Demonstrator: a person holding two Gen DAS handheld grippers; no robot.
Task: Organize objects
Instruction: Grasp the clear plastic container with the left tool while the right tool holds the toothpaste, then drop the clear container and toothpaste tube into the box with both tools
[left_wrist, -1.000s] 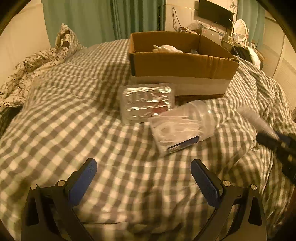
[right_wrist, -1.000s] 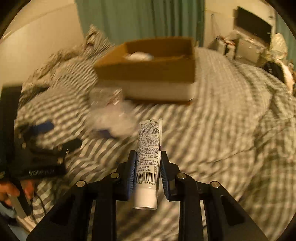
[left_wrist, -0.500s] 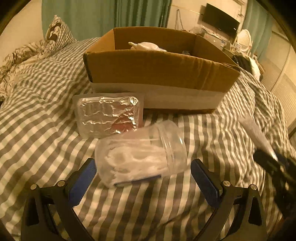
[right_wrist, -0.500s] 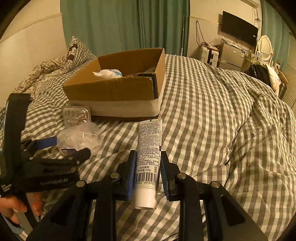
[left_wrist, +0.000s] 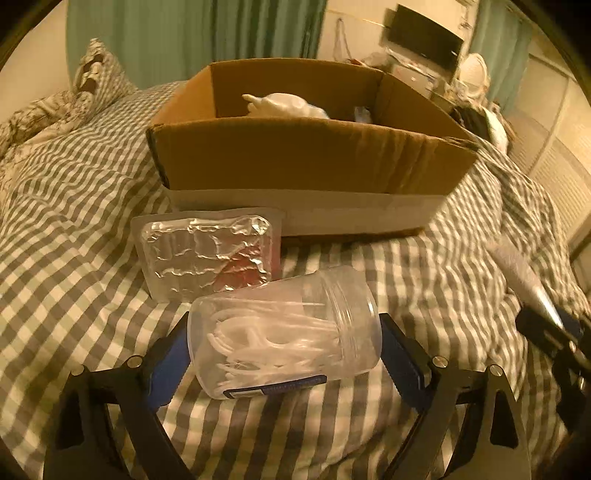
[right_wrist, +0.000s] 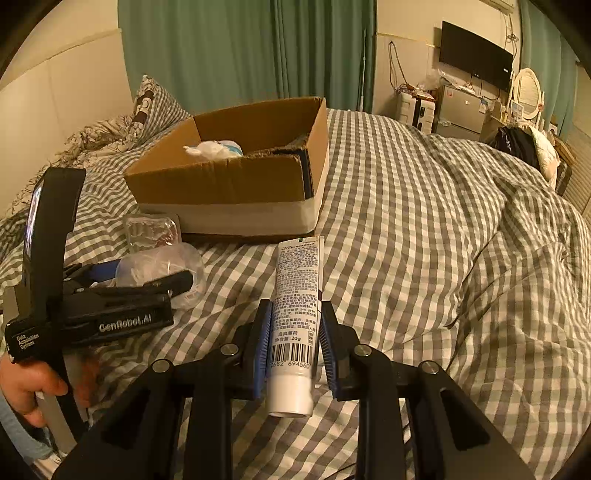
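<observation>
A clear plastic jar (left_wrist: 284, 332) of white floss picks lies on its side on the checked bedspread. My left gripper (left_wrist: 284, 350) is open with its blue pads on either side of the jar; it also shows in the right wrist view (right_wrist: 147, 273). A foil blister pack (left_wrist: 207, 251) lies just behind the jar, against a cardboard box (left_wrist: 306, 158). My right gripper (right_wrist: 295, 332) is shut on a white tube (right_wrist: 297, 295) and holds it above the bed, right of the jar. The tube also shows in the left wrist view (left_wrist: 517, 273).
The cardboard box (right_wrist: 236, 177) holds a white bag (right_wrist: 214, 147) and other items. Pillows (right_wrist: 147, 107) lie at the back left. A crumpled duvet (right_wrist: 480, 240) fills the right side. A TV and furniture stand by the far wall.
My left gripper has moved forward to the jar, so its pads now flank it. My right gripper holds the tube as before and has steadied.
</observation>
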